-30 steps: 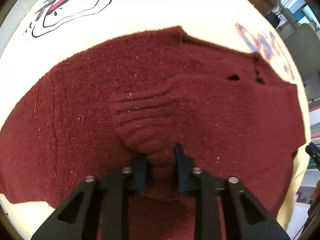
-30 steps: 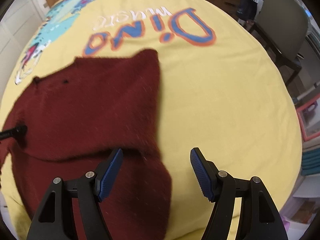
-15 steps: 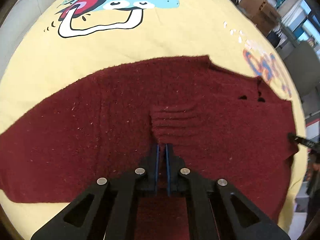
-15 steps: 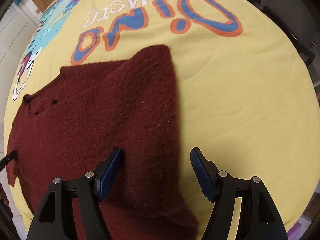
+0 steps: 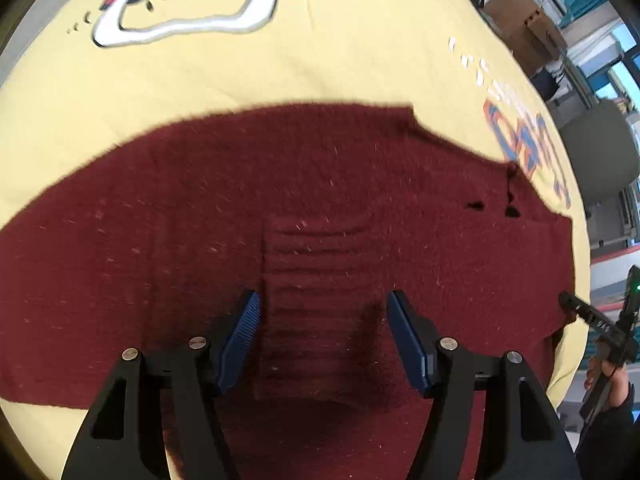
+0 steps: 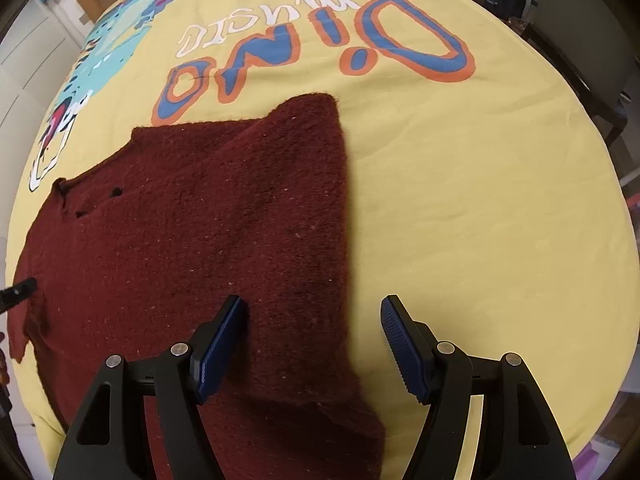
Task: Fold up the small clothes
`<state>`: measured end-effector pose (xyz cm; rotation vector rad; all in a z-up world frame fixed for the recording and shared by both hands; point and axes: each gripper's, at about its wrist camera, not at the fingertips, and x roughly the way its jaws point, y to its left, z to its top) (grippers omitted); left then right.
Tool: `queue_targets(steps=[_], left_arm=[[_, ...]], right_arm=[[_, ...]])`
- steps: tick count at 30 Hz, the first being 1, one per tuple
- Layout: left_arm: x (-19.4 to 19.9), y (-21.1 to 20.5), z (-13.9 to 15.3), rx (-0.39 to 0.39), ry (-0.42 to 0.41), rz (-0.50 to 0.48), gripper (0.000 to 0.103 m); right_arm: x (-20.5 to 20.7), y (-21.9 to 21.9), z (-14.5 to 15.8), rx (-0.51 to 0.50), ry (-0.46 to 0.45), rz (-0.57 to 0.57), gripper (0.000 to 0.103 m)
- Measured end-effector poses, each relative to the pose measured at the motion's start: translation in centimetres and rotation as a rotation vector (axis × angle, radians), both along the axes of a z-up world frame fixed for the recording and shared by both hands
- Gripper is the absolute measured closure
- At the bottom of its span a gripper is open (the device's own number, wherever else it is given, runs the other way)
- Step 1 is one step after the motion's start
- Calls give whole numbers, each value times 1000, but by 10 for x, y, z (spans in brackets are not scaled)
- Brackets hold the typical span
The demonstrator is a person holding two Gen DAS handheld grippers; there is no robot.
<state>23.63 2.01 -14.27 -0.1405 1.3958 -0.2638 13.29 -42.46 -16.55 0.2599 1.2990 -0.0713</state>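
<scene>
A dark red knitted sweater [image 5: 224,216] lies spread on a yellow cloth [image 5: 320,64] with a cartoon dinosaur print. A ribbed cuff [image 5: 316,280] lies folded onto the sweater's body. My left gripper [image 5: 324,328] is open, with its blue pads on either side of the cuff, just above it. In the right wrist view the sweater [image 6: 208,240] fills the left half. My right gripper [image 6: 312,340] is open and empty over the sweater's right edge. The other gripper's tip [image 6: 18,292] shows at the far left.
The yellow cloth [image 6: 480,200] carries the print "Dino music" [image 6: 320,36] beyond the sweater. Cardboard boxes [image 5: 528,24] and a grey chair [image 5: 596,148] stand past the table at the right. The right gripper's tip [image 5: 588,316] shows at the right edge.
My left gripper was shut on the ribbed cuff half a second ago and has opened, leaving the cuff lying on the sweater. My right gripper stayed open and drew closer over the sweater's edge.
</scene>
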Motion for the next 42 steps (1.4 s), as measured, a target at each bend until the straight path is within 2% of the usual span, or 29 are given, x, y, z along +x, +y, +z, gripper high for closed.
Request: queue_targets(steps=[2,4,5,6,8,11,14,18,20,21,23,24,25,29,33,35,37,39,40,41,42], left_arm=[[-1,-4,-8,2,26,-2,43],[-3,-10,-13,35,9,-10,47],[-3,-13,-15,48,-2,-19,54],[-4,-15,-16,57,-9,-33,75],[-7,-17,-14,5,-7,-52,90],[-12,-19,0,28,-64,-77,91],[-13,-15,16,32,-123,-62,91],[-14,-2,19,71,-142,-43,91],[-16,4,13,82,-125,-34,91],[-16,7,10,83,-116,-31,91],[-17,10,2,78,-97,-27,91],[-17,10,-1,81,-91,-26,91],[-17,9,-3,87,-88,-28,91],[-18,-2,-10,130,-99,-47,90],[-18,-8,-17,167,-121,-46,84],[-17,-14,-19,172,-130,-37,78],[-18,-13,-14,203,-139,-31,60],[-21,-14,-5,237,-166,-34,51],[-22,-14,-1,254,-175,-31,37],[-23,-15,3,264,-187,-30,28],[-24,-16,9,263,-207,-31,13]], right_arm=[[-2,-3,1,1,-1,-5,31],[-2,-5,1,-1,-1,-5,31],[-3,-5,2,-1,-1,-5,31],[-3,-6,3,-2,-2,-4,31],[-3,-7,4,-2,-4,-5,31],[-2,-9,6,1,-7,-10,31],[2,-10,5,5,-4,-6,31],[11,-5,-4,21,10,1,31],[16,1,-15,50,25,16,32],[17,3,-18,55,27,22,34],[18,8,-22,57,16,35,70],[17,9,-23,79,11,34,81],[16,9,-21,70,9,20,86],[9,6,-9,27,-24,-16,87],[12,6,-27,27,23,-29,86],[16,8,-24,25,21,-44,78],[17,13,-17,-26,12,-36,54],[13,20,-7,-62,-16,-15,41],[10,24,2,-77,-48,-1,34],[7,28,9,-84,-70,5,30],[4,33,17,-91,-97,14,21]])
